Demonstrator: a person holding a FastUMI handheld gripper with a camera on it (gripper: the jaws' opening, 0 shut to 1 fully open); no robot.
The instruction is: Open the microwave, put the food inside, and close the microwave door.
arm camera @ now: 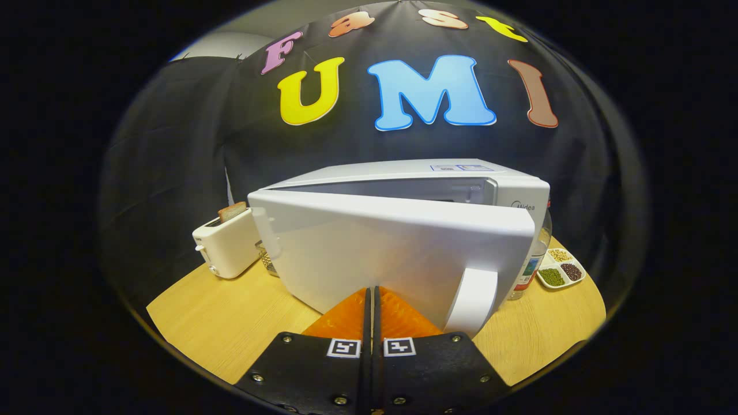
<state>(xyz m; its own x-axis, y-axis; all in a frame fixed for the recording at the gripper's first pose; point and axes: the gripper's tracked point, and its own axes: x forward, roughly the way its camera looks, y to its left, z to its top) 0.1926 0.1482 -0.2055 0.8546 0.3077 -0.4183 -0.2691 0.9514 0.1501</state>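
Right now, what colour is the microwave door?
White, handle included, as the gripper view shows: the microwave door stands partly open just ahead of the closed fingers.

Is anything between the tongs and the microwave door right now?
Nothing visible. The tongs, fingers together and empty, sit right at the outer face of the partly open microwave door, left of its handle.

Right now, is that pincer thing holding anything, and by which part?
Nothing is held. The gripper has its fingers closed together, tips at the outer face of the microwave door, left of the door handle.
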